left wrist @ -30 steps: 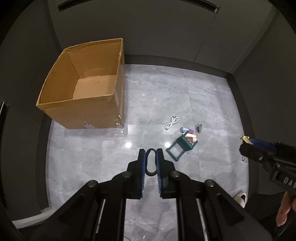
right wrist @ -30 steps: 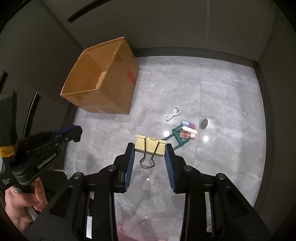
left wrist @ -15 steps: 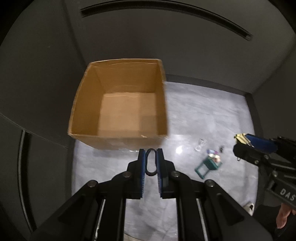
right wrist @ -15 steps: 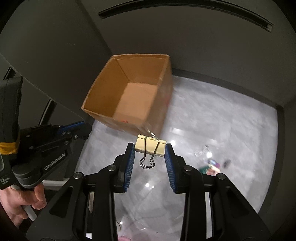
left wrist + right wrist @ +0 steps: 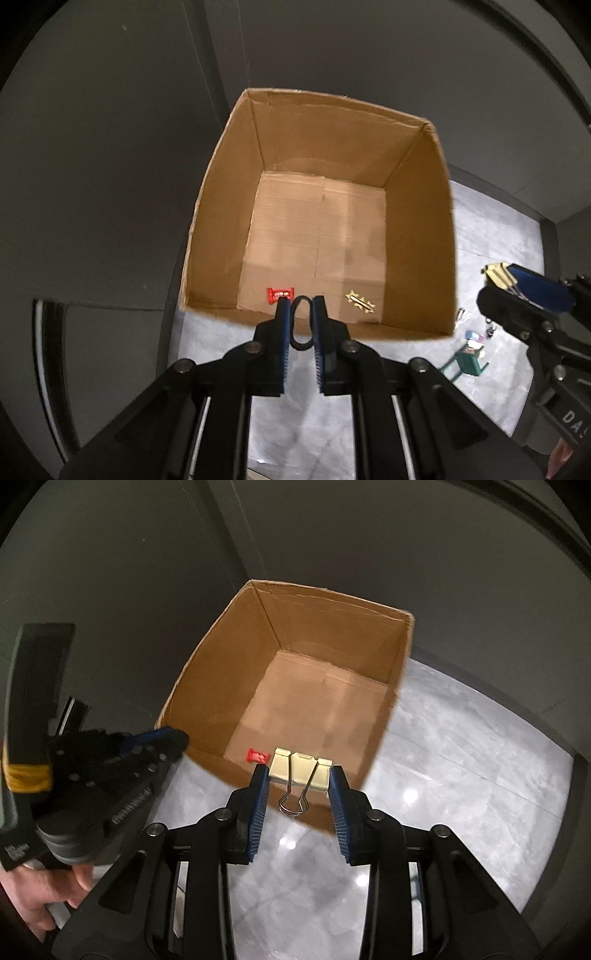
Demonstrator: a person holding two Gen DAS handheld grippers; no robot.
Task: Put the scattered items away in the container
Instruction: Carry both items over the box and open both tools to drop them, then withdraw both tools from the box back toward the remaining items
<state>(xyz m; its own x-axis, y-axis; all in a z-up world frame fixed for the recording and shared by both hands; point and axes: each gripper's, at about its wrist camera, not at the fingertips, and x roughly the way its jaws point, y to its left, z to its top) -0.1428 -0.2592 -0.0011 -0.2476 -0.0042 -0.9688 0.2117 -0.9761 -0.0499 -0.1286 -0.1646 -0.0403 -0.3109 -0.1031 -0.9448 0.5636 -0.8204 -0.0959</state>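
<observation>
Now you've swung both tongs to the box's [image 5: 417,229] near edge, left tongs [image 5: 300,321] clenched on the black loop [image 5: 300,338], right tongs [image 5: 298,786] grasping the binder clip [image 5: 298,771], ready to drop.

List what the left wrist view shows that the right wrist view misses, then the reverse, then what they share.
Left wrist only: the left gripper shut on a black loop, a gold toothed piece in the box, and a green stool among small items on the floor.

Right wrist only: the hand carrying the left gripper.

Both: the cardboard box, the red wrapper, and the right gripper clamping the yellow binder clip.
</observation>
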